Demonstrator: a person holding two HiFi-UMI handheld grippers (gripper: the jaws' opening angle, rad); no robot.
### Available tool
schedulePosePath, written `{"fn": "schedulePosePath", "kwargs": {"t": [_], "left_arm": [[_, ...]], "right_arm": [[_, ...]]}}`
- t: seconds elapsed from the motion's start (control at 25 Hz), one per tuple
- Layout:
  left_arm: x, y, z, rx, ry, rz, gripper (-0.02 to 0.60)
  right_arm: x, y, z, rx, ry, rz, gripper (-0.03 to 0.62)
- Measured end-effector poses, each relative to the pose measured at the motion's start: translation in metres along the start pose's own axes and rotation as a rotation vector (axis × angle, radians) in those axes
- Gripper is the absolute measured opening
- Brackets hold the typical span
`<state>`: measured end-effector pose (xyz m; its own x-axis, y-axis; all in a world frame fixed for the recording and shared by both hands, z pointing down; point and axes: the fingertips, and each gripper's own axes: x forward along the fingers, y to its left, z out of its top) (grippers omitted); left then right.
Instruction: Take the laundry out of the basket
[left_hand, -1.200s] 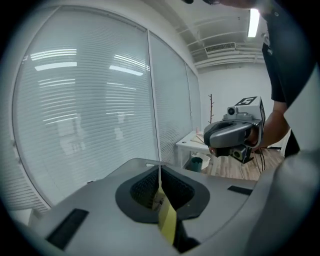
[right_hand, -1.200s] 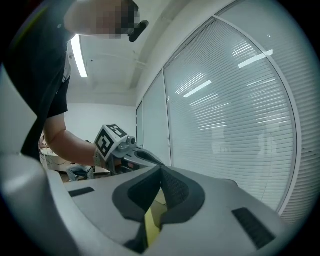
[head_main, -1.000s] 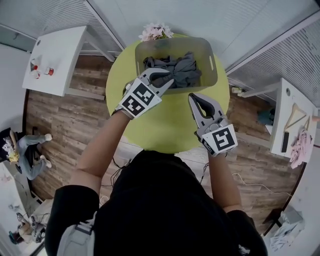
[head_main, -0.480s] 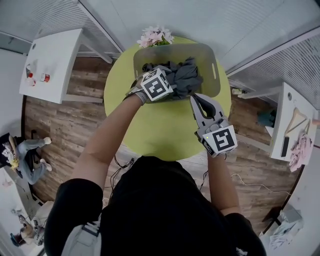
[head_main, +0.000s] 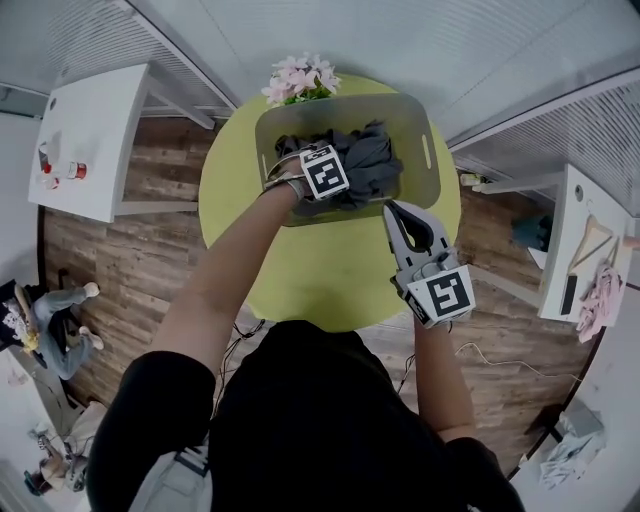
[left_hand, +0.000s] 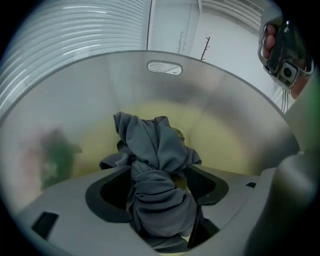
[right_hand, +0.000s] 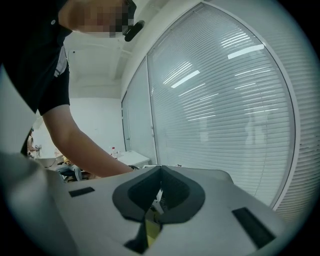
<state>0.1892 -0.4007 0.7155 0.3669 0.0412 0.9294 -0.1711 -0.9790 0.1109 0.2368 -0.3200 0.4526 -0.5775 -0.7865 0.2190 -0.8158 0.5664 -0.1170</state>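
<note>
A grey plastic basket (head_main: 418, 120) stands at the far side of the round green table (head_main: 320, 270). Crumpled dark grey laundry (head_main: 370, 160) fills it. My left gripper (left_hand: 160, 175) points steeply down into the basket, and only its marker cube (head_main: 325, 172) shows from above. Its jaws have just been opening and stand wide on either side of a bunched grey garment (left_hand: 155, 150), without pressing on it. My right gripper (head_main: 392, 208) hovers over the table just outside the basket's front right corner. It is shut with nothing in it.
Pink flowers (head_main: 298, 78) stand behind the basket's left corner. A white side table (head_main: 90, 140) is at the left. Another white table (head_main: 590, 250) at the right carries pink cloth (head_main: 600, 295). Wooden floor surrounds the green table.
My left gripper dropped from above the basket's front rim into the laundry, tipping downward, and its jaws spread. The right gripper edged a little toward the basket.
</note>
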Motion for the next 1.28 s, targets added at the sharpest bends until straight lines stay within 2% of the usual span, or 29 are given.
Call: {"fn": "schedulePosePath", "kwargs": {"t": [0.24, 0.68, 1.08, 1.28], "left_arm": [[0.032, 0.003, -0.017, -0.006, 0.081, -0.038, 0.374], [0.066, 0.013, -0.017, 0.017, 0.101, -0.064, 0.413], [0.091, 0.011, -0.025, -0.021, 0.134, -0.133, 0.440], [0.096, 0.011, -0.028, -0.027, 0.146, -0.144, 0.442]], "right_arm": [[0.002, -0.009, -0.008, 0.020, 0.011, -0.021, 0.023], [-0.005, -0.015, -0.025, 0.051, 0.048, -0.063, 0.023], [-0.017, -0.020, -0.037, 0.073, 0.077, -0.099, 0.023], [-0.027, -0.025, -0.038, 0.073, 0.080, -0.125, 0.023]]}}
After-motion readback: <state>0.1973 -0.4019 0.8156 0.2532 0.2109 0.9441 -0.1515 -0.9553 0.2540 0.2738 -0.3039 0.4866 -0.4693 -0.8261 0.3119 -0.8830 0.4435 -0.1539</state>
